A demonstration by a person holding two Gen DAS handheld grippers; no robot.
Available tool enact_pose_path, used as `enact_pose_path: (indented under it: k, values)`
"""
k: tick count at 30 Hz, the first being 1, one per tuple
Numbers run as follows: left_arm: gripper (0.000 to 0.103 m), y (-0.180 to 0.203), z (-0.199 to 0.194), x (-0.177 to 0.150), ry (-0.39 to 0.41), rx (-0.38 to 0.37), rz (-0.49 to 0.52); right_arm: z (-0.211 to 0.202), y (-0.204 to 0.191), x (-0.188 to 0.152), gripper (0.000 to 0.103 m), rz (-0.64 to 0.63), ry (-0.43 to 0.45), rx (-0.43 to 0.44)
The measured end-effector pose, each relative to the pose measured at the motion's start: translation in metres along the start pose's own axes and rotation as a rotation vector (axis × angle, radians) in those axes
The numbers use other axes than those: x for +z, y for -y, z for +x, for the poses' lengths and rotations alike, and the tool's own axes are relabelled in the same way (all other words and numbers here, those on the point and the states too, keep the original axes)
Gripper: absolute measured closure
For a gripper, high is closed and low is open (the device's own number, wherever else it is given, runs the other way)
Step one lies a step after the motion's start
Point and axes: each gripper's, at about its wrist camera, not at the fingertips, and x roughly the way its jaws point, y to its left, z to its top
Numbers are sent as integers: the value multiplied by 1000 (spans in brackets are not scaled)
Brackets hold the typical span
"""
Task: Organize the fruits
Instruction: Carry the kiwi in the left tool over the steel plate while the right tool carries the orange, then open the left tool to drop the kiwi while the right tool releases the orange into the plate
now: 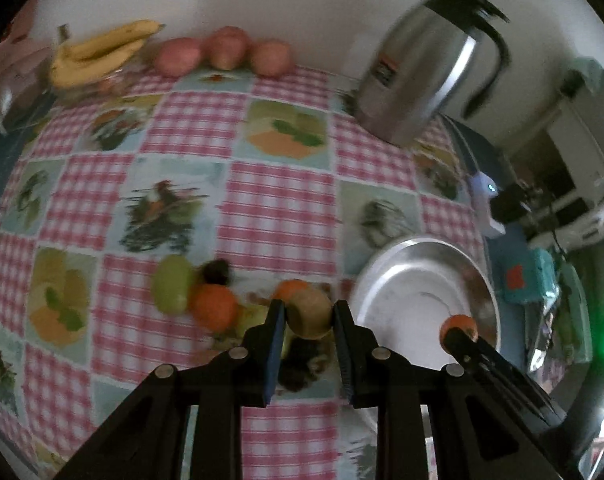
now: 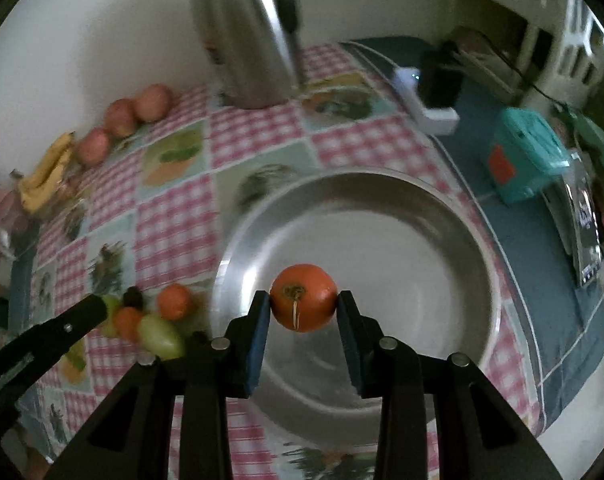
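A steel kettle (image 1: 426, 68) stands on the checked tablecloth (image 1: 277, 208).

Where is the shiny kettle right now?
In the left wrist view, the kettle stands at the table's far right, by the wall, beyond the metal bowl and right of the apples.

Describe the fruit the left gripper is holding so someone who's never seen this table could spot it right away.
Find the round metal plate on the checked tablecloth; just to its left in the left wrist view lies a small pile of fruit. The left gripper is shut on a brownish-tan fruit above that pile. Its dull tan skin sets it apart from the orange, green and dark fruits around it.
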Motion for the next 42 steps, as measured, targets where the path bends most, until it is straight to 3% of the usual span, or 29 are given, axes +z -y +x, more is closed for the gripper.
enact_pose_path:
  k: [7, 14, 24, 30, 32, 34, 36, 42]
  values:
    - [77, 39, 23, -19, -43, -21, 86, 3, 34, 2, 67, 60, -4, -55]
    - [77, 57, 47, -40, -78, -24, 149, 20, 59, -2, 67, 125, -66, -50]
    - [76, 64, 57, -49, -112, -29, 188, 26, 62, -5, 67, 142, -101, -57]
    - [75, 66, 58, -51, -126, -21, 202, 21, 64, -2, 67, 155, -80, -60]
    - [71, 68, 57, -51, -127, -28, 203, 19, 65, -2, 67, 160, -79, -63]
    - [57, 69, 53, -51, -122, -30, 206, 16, 65, -1, 67, 159, -74, -67]
    - [50, 69, 50, -51, -119, -36, 206, 13, 64, 0, 65, 152, -67, -73]
    - [43, 55, 37, -41, -108, -38, 148, 2, 61, 2, 56, 138, -41, -75]
